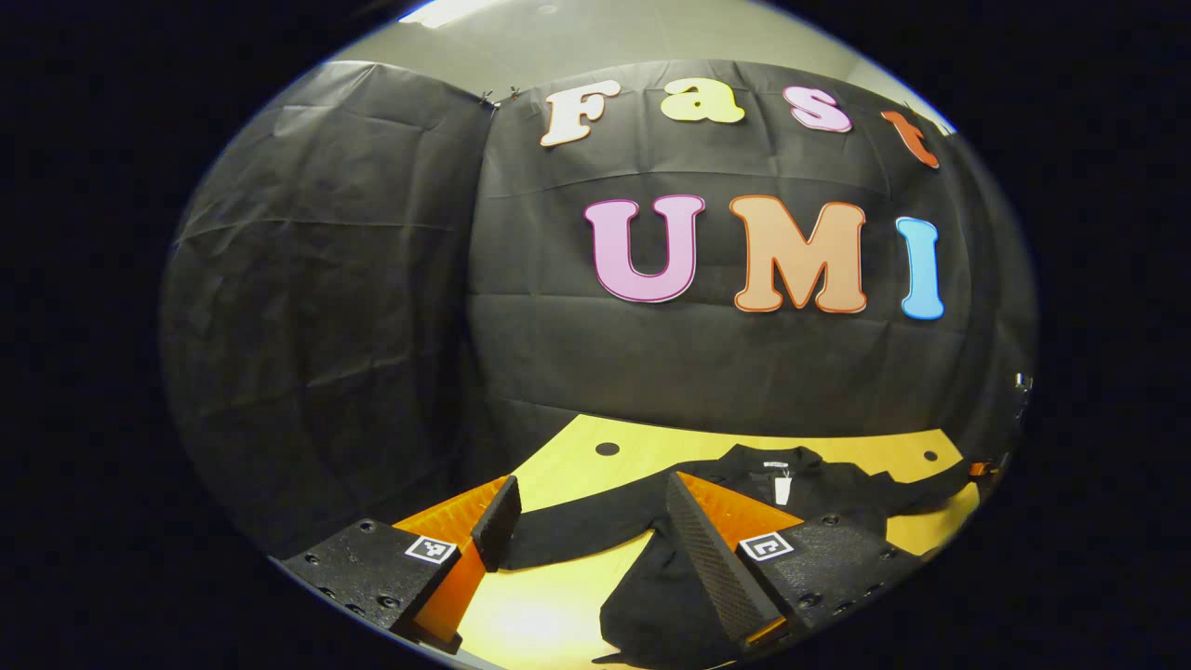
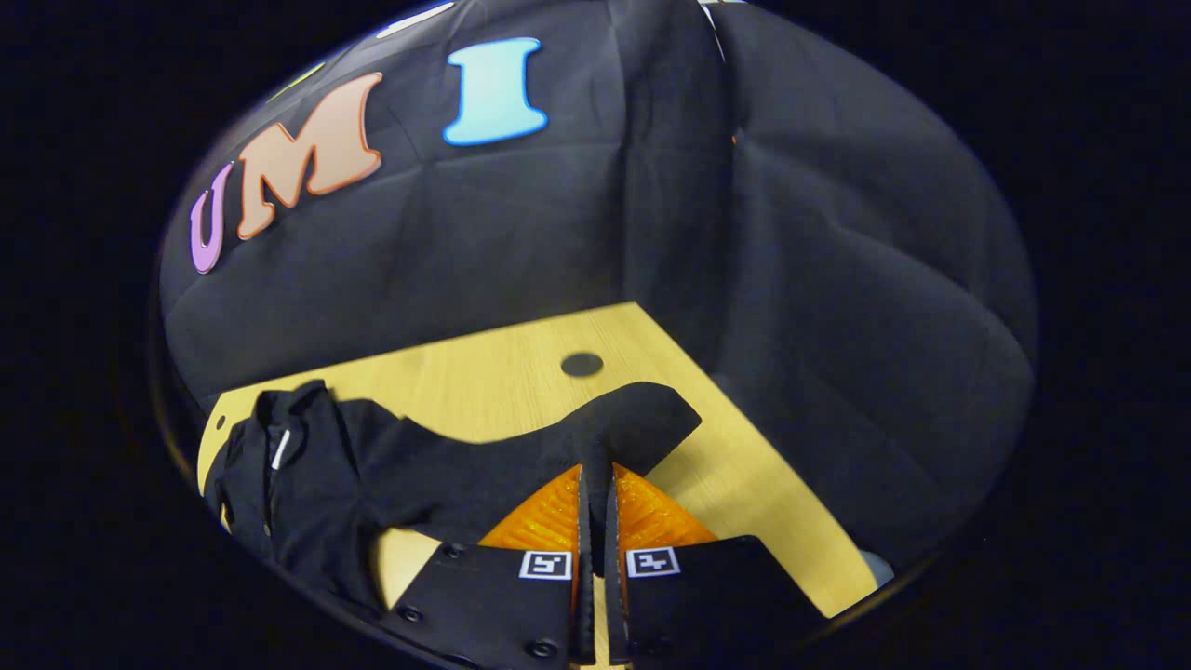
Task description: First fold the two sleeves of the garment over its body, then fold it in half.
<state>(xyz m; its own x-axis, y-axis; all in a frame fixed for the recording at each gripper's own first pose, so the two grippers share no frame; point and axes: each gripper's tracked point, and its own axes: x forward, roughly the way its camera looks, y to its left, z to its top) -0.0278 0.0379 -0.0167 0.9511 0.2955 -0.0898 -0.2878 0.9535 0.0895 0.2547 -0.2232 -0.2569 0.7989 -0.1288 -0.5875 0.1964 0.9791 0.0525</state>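
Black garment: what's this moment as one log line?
right claw shut on sleeve | left claw open above other sleeve | garment flat on table

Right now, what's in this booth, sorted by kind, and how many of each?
Black garment: 1
Wooden table: 1
Grippers: 2, the left gripper open above the table, the right gripper closed on a sleeve
Round holes in the table: 2 in the left gripper view
Total: 6
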